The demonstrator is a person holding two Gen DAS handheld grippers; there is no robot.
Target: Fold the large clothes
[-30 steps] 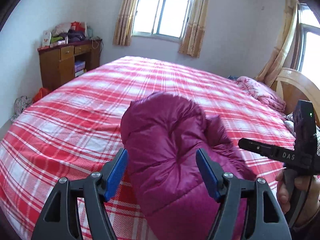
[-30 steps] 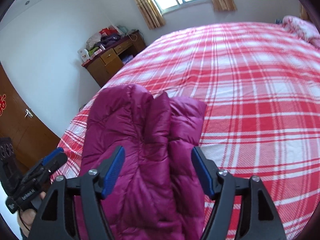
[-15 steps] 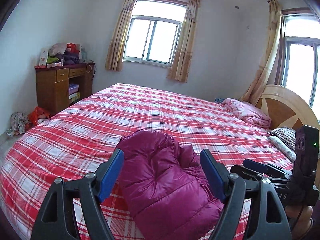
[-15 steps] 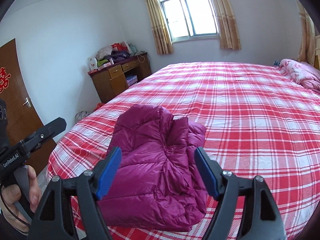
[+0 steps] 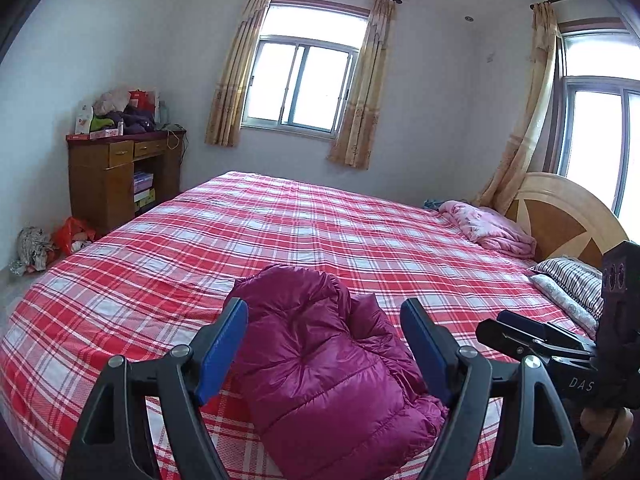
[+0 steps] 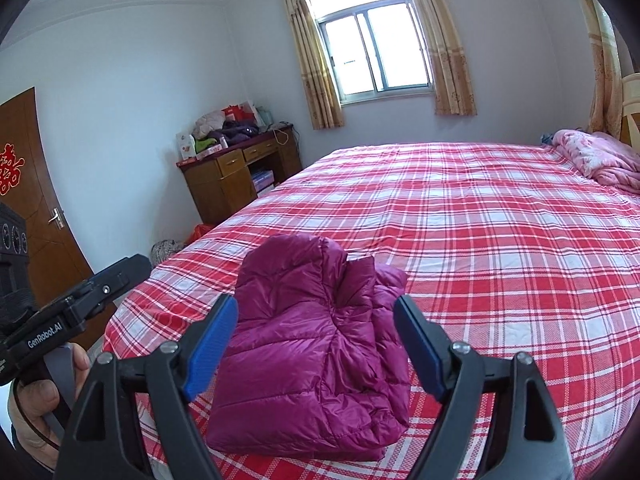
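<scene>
A magenta quilted down jacket [image 5: 320, 368] lies folded into a compact bundle near the front edge of the bed [image 5: 280, 232]; it also shows in the right wrist view [image 6: 316, 344]. My left gripper [image 5: 324, 344] is open and empty, held above and back from the jacket. My right gripper [image 6: 316, 340] is open and empty, also raised clear of the jacket. The right gripper shows at the right of the left wrist view [image 5: 560, 352], and the left gripper at the left of the right wrist view [image 6: 80, 312].
The bed has a red and white plaid sheet [image 6: 500, 240]. A pink blanket [image 5: 488, 228] and striped pillows [image 5: 572, 276] lie by the wooden headboard [image 5: 560, 216]. A cluttered wooden desk [image 5: 116, 176] stands by the far wall. A brown door [image 6: 28, 200] is at the left.
Both grippers have lifted up and back from the jacket, which now lies lower and farther off in both views. The jacket itself has stayed put, folded on the bed.
</scene>
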